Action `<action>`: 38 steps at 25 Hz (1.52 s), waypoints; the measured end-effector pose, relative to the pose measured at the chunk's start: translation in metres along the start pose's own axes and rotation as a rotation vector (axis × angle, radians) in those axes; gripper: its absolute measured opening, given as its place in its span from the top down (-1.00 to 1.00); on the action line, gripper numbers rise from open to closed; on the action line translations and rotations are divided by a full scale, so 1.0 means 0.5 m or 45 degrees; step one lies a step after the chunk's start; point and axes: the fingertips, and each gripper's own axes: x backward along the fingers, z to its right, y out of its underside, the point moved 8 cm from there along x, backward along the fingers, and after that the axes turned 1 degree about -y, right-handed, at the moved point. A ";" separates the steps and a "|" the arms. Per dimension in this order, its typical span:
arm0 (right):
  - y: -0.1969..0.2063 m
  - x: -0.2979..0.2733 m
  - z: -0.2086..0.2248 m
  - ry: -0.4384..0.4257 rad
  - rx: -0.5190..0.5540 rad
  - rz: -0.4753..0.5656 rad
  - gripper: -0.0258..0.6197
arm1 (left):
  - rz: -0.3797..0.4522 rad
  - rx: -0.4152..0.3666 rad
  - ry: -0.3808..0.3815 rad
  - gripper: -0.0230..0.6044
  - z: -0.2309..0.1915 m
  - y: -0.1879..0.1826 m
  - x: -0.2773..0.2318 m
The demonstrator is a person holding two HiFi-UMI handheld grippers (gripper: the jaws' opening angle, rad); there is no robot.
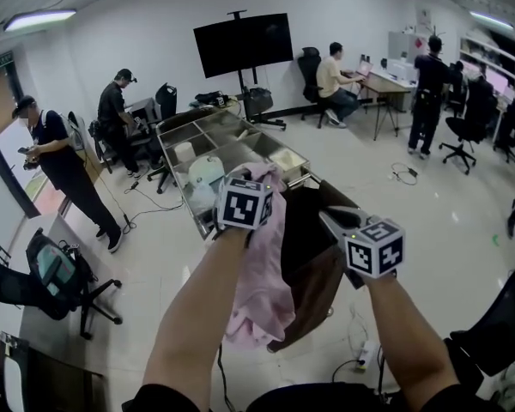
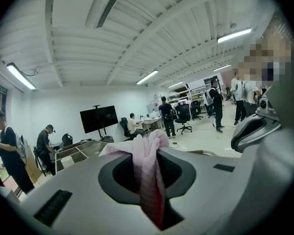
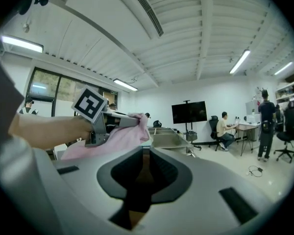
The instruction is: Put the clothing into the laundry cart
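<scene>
Left claw (image 2: 148, 153) is clamped on a pink garment (image 1: 262, 290) that hangs above the pale tiled floor (image 1: 429, 221), just short of the metal laundry cart (image 1: 208, 127). Right claw (image 3: 142, 160) pinches a dark brown garment (image 1: 313, 256) beside it. Beyond the cart stand a television (image 1: 243, 45), office chairs (image 1: 463, 118) and several people (image 1: 56, 157).
</scene>
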 end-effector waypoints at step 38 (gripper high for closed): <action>0.081 0.095 -0.027 -0.292 -0.001 -0.098 0.73 | 0.104 0.351 -0.089 0.85 0.156 0.116 0.301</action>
